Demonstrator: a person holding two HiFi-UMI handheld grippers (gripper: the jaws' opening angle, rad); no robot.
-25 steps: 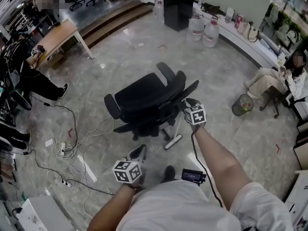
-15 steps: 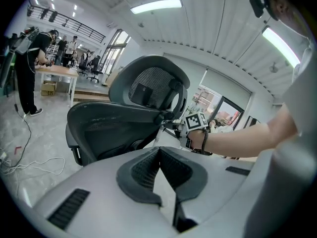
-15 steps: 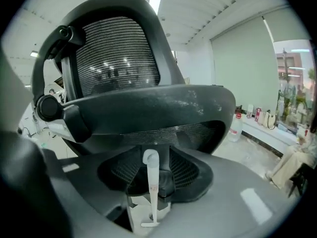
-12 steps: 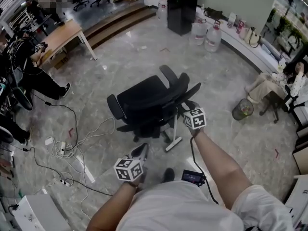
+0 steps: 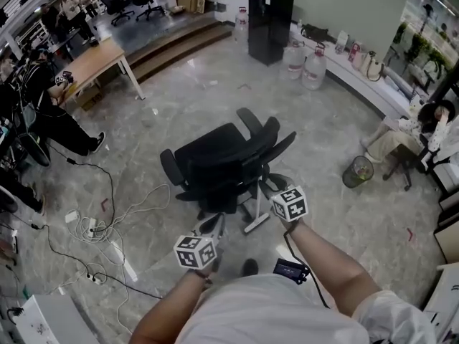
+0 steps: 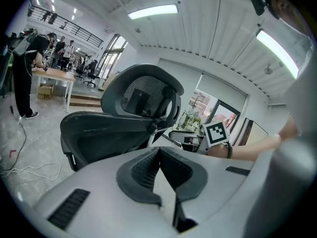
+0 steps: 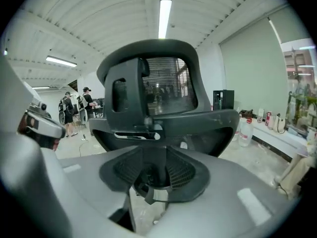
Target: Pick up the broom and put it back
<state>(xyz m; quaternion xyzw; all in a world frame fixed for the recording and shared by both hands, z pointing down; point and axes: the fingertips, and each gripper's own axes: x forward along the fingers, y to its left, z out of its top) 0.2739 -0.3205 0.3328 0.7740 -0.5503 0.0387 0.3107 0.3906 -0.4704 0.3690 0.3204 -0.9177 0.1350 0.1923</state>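
Cabling (image 5: 97, 226) in white and black trails over the grey marble floor (image 5: 344, 120) at far left; next we see the left gripper (image 5: 210, 226), clenched tip to tip on nothing and aimed at the black mesh-back office chair (image 5: 222, 160). Just right of the chair base we find the white-handled broom (image 5: 254, 205), head on the floor, handle running up toward the seat back, ungripped. The right gripper (image 5: 278, 185) sits just beside that handle, jaws released and apart, the chair's dark spine showing through the gap.
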